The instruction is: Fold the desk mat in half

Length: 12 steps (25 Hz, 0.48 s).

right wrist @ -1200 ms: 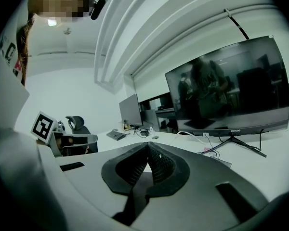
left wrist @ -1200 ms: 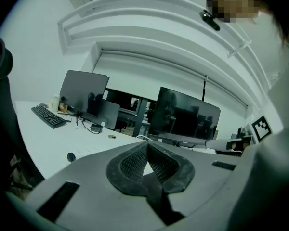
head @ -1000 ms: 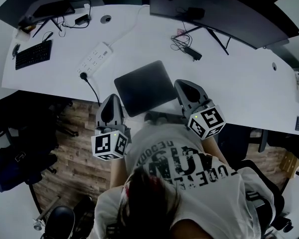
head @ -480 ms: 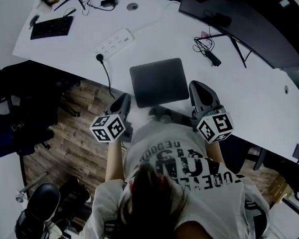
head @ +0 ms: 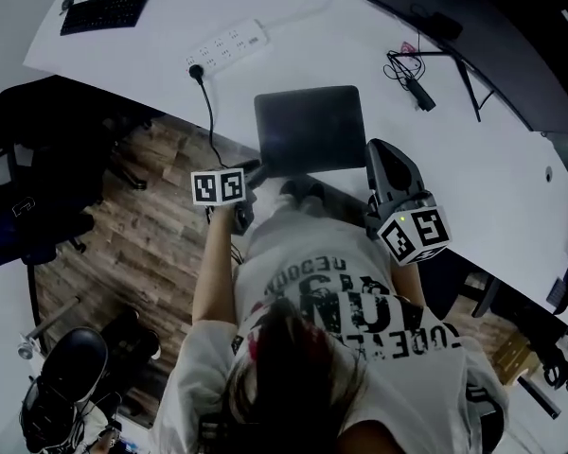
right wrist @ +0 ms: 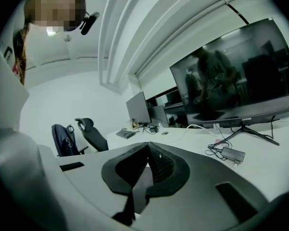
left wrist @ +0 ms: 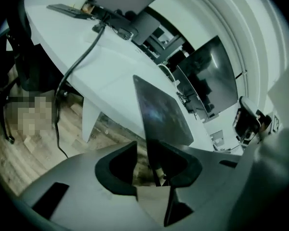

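Observation:
The dark desk mat (head: 308, 129) lies flat on the white desk (head: 151, 74), its near edge at the desk's front edge. My left gripper (head: 254, 170) sits low at the desk's front edge and points up at the mat's near left corner. Its jaws have just been opening, and in the left gripper view the left gripper (left wrist: 147, 148) stands open with the mat (left wrist: 161, 112) corner reaching in between the pads, which do not press on it. My right gripper (head: 377, 149) hovers by the mat's near right corner. In the right gripper view the right gripper (right wrist: 147, 147) has its tips together, holding nothing.
A white power strip (head: 225, 45) with a black cable lies behind the mat's left side. A keyboard (head: 104, 10) lies at the far left, and a monitor (head: 454, 26) and a power adapter (head: 412, 85) with cables at the right. Office chairs (head: 38, 206) stand on the wooden floor (head: 142, 216) at the left.
The left gripper has dropped from beside the person's chest to the desk's front edge, rolled, and opened its jaws round the mat's corner. The right gripper has stayed put.

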Each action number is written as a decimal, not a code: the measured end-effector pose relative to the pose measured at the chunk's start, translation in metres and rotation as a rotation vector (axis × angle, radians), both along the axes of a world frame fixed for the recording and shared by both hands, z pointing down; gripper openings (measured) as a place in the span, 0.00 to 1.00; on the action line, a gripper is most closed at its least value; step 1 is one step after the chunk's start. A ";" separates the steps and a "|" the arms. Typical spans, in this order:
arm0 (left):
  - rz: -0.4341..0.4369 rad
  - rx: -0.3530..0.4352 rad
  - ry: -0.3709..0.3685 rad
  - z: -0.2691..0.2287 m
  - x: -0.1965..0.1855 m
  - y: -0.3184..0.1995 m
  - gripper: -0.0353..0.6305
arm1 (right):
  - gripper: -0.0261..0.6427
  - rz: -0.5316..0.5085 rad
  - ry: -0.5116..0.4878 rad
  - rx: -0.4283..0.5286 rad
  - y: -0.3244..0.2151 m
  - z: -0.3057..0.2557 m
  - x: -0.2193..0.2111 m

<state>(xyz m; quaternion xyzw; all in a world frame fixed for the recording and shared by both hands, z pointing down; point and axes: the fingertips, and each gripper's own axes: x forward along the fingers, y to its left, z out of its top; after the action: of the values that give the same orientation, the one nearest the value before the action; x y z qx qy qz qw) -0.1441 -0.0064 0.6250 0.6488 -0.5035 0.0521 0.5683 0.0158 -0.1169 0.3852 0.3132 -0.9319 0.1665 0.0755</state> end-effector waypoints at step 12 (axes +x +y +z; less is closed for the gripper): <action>-0.005 0.035 0.076 0.001 0.014 -0.004 0.17 | 0.03 0.024 0.000 -0.029 -0.003 0.004 0.007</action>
<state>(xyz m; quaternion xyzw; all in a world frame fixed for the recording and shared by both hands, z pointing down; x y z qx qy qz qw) -0.1303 -0.0109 0.6256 0.6588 -0.4840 0.0170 0.5757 0.0228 -0.1197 0.3896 0.3233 -0.9256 0.1807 0.0780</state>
